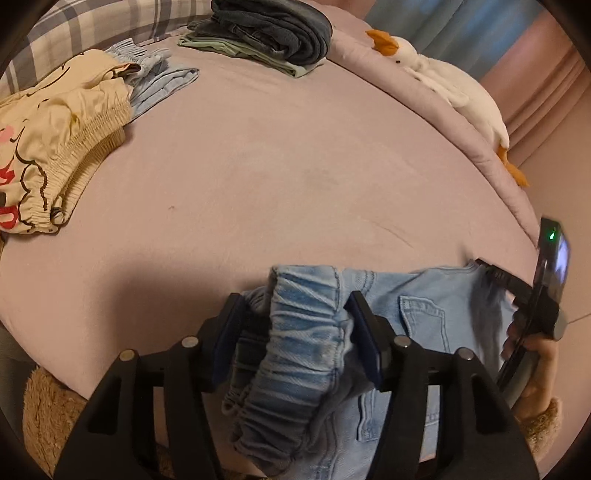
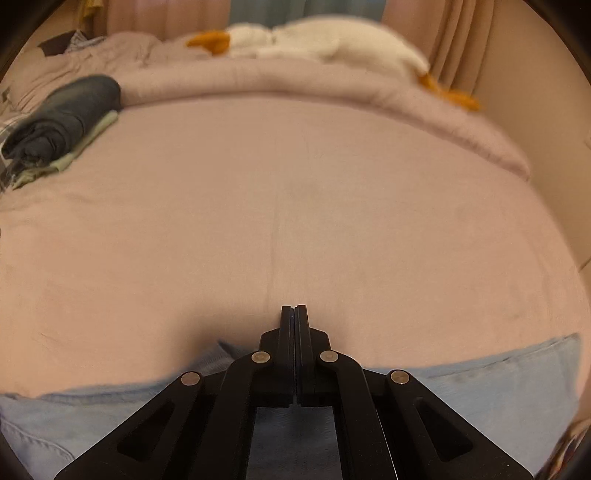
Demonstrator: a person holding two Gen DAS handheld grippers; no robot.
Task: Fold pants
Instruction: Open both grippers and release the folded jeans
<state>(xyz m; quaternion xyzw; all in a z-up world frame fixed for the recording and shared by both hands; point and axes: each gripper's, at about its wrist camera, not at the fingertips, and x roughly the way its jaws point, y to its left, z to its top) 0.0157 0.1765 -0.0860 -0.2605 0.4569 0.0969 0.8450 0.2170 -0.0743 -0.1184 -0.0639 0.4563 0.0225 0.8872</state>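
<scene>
Light blue denim pants (image 1: 417, 314) with an elastic waistband lie at the near edge of a pink bed (image 1: 277, 166). My left gripper (image 1: 295, 306) has its jaws wide around the bunched waistband, which fills the gap between the fingers. My right gripper (image 2: 294, 307) is shut, with its fingertips pressed together above the pants (image 2: 480, 384), and no cloth shows between its tips. It also shows in the left wrist view (image 1: 491, 271), at the right end of the pants, held by a hand.
A cream printed garment (image 1: 55, 155) and pale blue clothes (image 1: 159, 85) lie at the left. A folded dark stack on green cloth (image 1: 266, 33) sits at the back. A white plush goose (image 1: 454, 85) lies along the rolled duvet (image 2: 332, 92).
</scene>
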